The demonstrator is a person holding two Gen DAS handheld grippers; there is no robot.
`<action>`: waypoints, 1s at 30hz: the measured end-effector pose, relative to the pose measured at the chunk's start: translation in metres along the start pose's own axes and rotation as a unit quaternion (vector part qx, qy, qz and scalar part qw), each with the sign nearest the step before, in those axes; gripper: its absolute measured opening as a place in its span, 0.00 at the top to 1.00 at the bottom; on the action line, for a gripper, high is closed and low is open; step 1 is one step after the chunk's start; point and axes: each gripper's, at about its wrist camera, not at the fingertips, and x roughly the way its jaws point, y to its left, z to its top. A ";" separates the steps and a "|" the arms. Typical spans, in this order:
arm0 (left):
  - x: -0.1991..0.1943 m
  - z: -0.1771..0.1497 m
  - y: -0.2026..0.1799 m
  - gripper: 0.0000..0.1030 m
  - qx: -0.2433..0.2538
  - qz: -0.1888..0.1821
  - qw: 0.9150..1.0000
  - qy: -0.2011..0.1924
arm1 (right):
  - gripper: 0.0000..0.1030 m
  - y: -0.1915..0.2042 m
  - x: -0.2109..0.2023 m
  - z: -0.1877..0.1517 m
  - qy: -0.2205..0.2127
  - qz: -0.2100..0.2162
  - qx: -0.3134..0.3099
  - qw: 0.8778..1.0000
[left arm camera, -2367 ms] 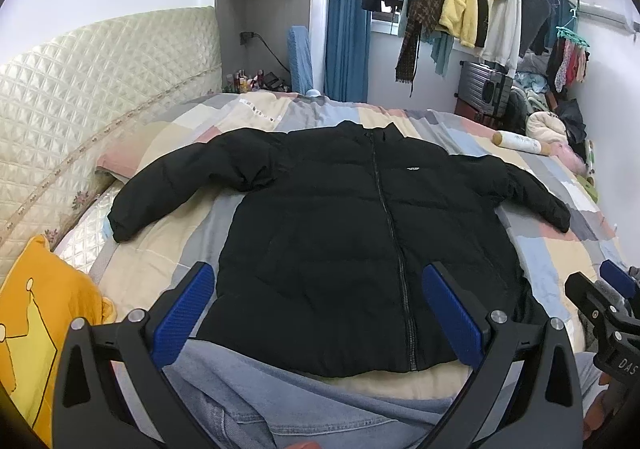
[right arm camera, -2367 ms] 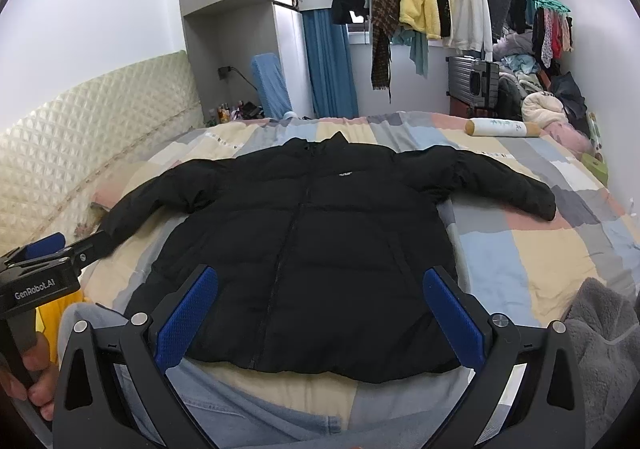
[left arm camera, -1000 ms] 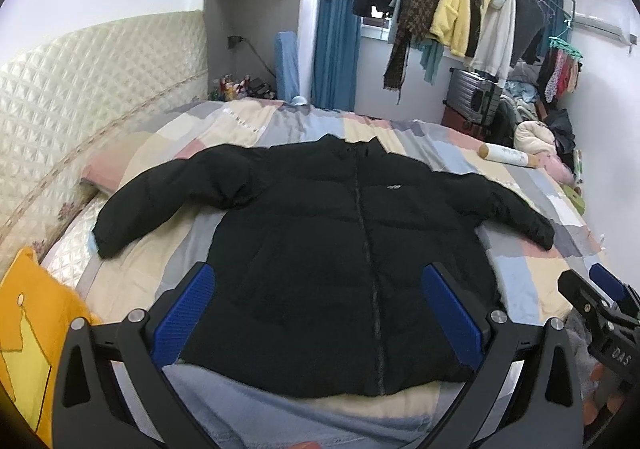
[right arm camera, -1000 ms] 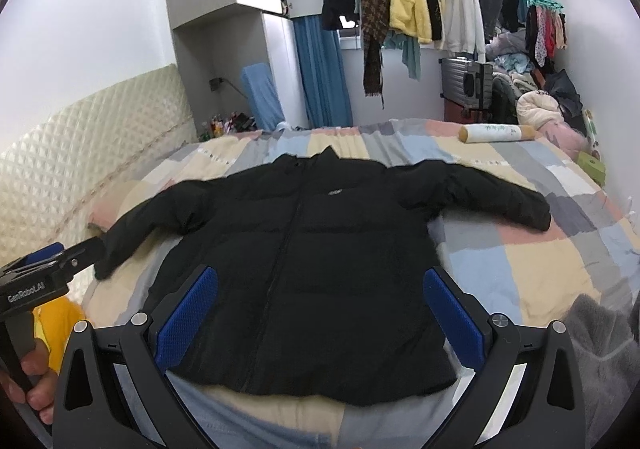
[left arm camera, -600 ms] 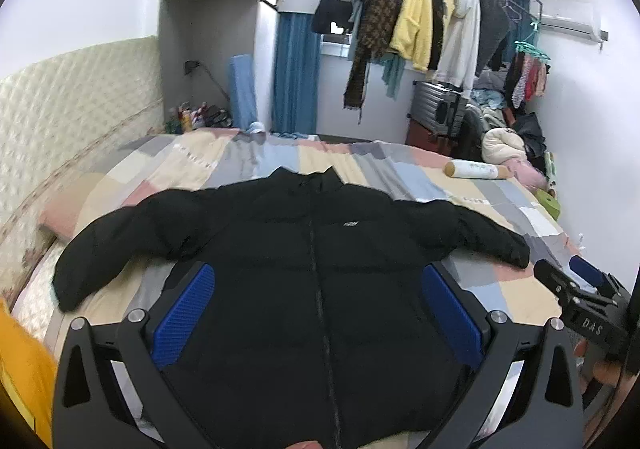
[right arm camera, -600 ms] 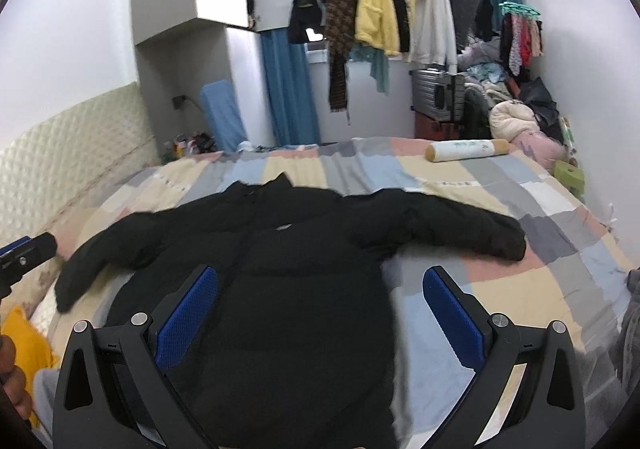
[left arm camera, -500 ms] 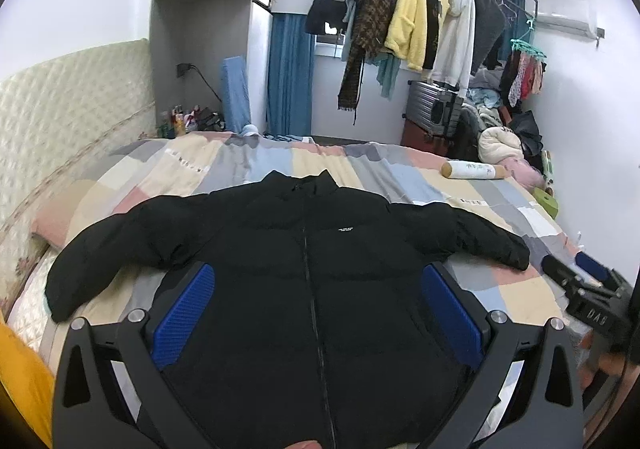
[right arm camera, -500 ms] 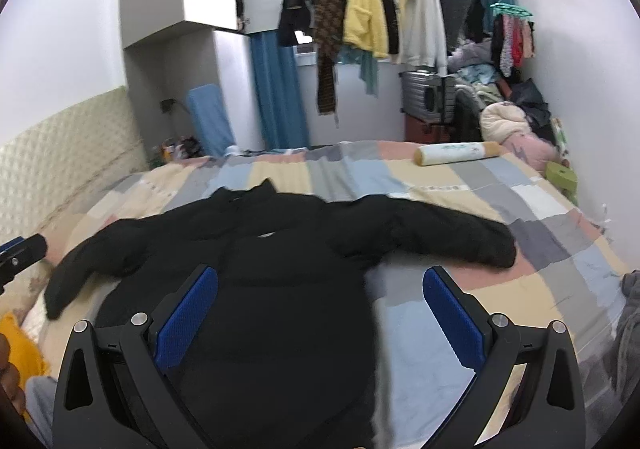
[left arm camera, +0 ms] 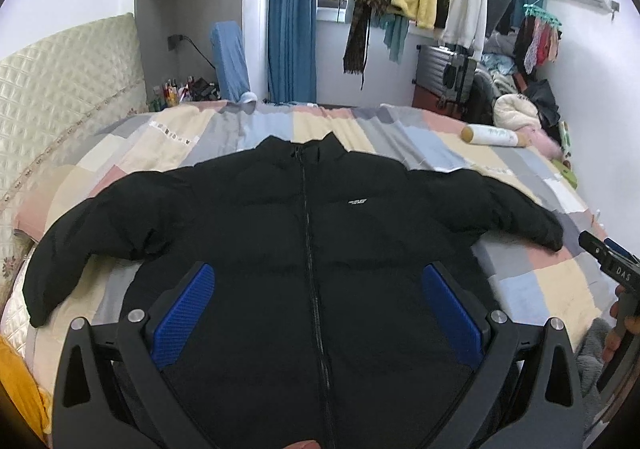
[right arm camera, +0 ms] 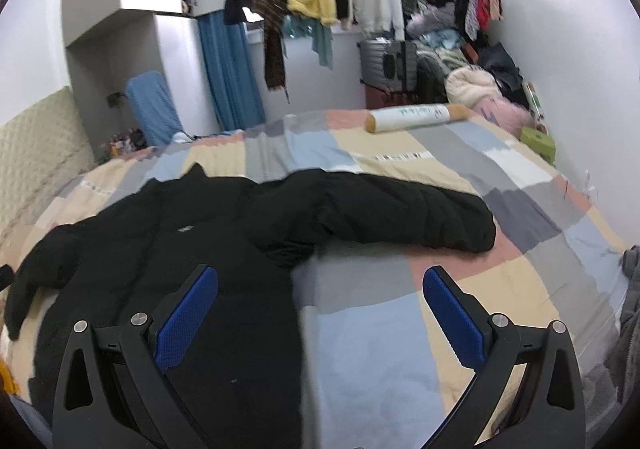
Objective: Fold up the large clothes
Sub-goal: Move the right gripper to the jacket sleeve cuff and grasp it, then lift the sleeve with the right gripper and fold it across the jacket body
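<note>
Right gripper (right arm camera: 320,309), jaws apart and empty, faces the jacket's right sleeve (right arm camera: 408,209), lying crosswise ahead on the bed (right arm camera: 500,281); left gripper (left arm camera: 320,309), likewise agape, centres over the black jacket (left arm camera: 280,233).

black jacket (right arm camera: 168,261) flat on patchwork bed (right arm camera: 400,313), right claw (right arm camera: 320,307) wide apart above

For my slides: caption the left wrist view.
Open left gripper hovers over a black puffer jacket spread flat on the bed.
</note>
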 end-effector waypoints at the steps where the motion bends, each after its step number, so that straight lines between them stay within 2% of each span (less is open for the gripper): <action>1: 0.007 -0.001 -0.001 0.00 0.002 0.003 1.000 0.003 | 0.00 -0.005 0.009 -0.002 0.004 -0.003 0.004 1.000; 6: 0.041 -0.009 0.000 0.00 0.005 0.013 1.000 0.023 | 0.00 -0.032 0.050 -0.007 0.021 -0.008 0.031 0.999; 9: 0.064 -0.014 0.006 0.00 -0.002 0.013 0.999 0.038 | 0.00 -0.065 0.083 -0.011 0.020 0.001 0.089 0.996; 13: 0.089 -0.022 0.018 0.00 -0.019 0.013 0.998 0.051 | 0.00 -0.117 0.129 -0.016 0.024 0.013 0.178 0.984; 15: 0.095 -0.027 0.023 0.00 -0.019 0.013 0.999 0.038 | 0.01 -0.145 0.158 -0.021 0.039 0.041 0.226 0.972; 16: 0.098 -0.030 0.026 0.00 -0.018 0.020 0.999 0.032 | 0.01 -0.160 0.171 -0.025 0.044 0.053 0.260 0.963; 19: 0.114 -0.043 0.037 0.00 -0.024 0.027 0.999 0.038 | 0.01 -0.193 0.197 -0.033 0.040 0.069 0.331 0.940; 22: 0.128 -0.052 0.047 0.00 -0.039 0.023 0.997 0.056 | 0.01 -0.225 0.216 -0.043 0.023 0.085 0.415 0.905; 24: 0.133 -0.056 0.052 0.00 -0.041 0.030 0.997 0.064 | 0.01 -0.236 0.220 -0.040 -0.001 0.088 0.439 0.894; 26: 0.135 -0.057 0.053 0.00 -0.043 0.034 0.996 0.065 | 0.04 -0.243 0.224 -0.031 -0.025 0.089 0.445 0.891; 30: 0.133 -0.057 0.060 0.00 -0.042 0.043 0.997 0.056 | 0.07 -0.264 0.237 -0.020 -0.066 0.087 0.480 0.870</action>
